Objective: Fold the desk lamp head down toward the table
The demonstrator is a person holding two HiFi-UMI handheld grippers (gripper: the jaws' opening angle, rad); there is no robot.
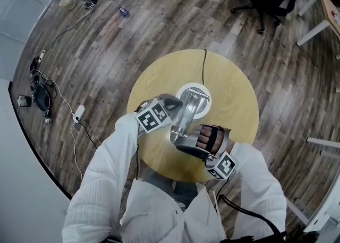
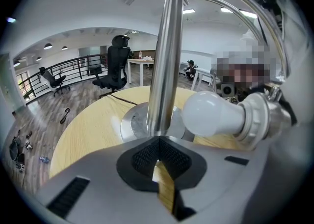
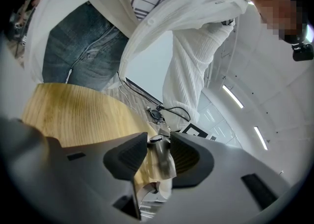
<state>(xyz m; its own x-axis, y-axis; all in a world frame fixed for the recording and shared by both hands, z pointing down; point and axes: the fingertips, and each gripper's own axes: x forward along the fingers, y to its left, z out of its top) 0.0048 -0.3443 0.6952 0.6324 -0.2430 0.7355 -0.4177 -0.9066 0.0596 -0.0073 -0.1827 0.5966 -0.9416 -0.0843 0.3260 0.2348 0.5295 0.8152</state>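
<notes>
Your right gripper (image 3: 158, 143) pinches the shiny lamp arm (image 3: 165, 164), and your left gripper (image 2: 158, 140) sits closed by the pole (image 2: 164, 61).

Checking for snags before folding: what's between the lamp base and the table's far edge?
The black cord, lying across otherwise bare tabletop; the head view shows it best.

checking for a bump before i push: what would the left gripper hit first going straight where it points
The upright chrome lamp pole, standing right at the left gripper's tips; they may already touch it. The round white bulb lies off that line.
</notes>
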